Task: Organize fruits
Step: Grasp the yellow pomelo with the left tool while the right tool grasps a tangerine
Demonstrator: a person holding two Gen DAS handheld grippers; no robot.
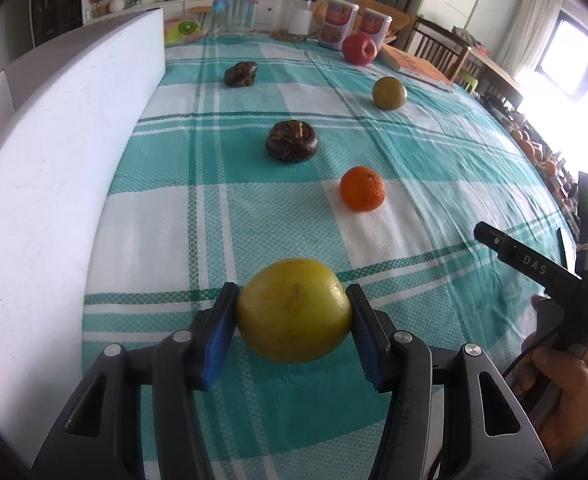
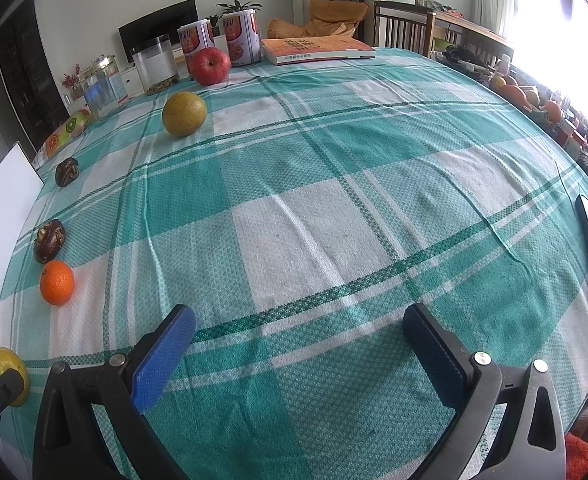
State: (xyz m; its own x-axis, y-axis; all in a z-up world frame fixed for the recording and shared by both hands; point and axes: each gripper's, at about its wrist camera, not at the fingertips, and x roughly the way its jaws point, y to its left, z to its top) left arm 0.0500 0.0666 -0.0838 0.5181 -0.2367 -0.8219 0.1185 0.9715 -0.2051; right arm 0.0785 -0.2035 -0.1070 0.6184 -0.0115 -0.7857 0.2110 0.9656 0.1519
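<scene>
My left gripper (image 1: 293,316) is shut on a yellow fruit (image 1: 294,310), low over the checked tablecloth; the fruit also shows at the left edge of the right wrist view (image 2: 4,368). Ahead lie an orange (image 1: 362,189), a dark brown fruit (image 1: 292,141), a second dark fruit (image 1: 241,74), a green-yellow fruit (image 1: 389,93) and a red apple (image 1: 359,49). My right gripper (image 2: 299,354) is open and empty above the cloth. In its view the orange (image 2: 56,282), dark fruits (image 2: 49,240) (image 2: 66,171), green-yellow fruit (image 2: 184,113) and apple (image 2: 210,65) lie to the left.
A white board (image 1: 54,168) stands along the table's left side. Jars (image 1: 236,8), tins (image 1: 337,22) and an orange book (image 2: 317,50) stand at the far edge. Chairs and more fruit (image 2: 513,94) are off the right side. The right hand-held gripper (image 1: 541,276) shows at right.
</scene>
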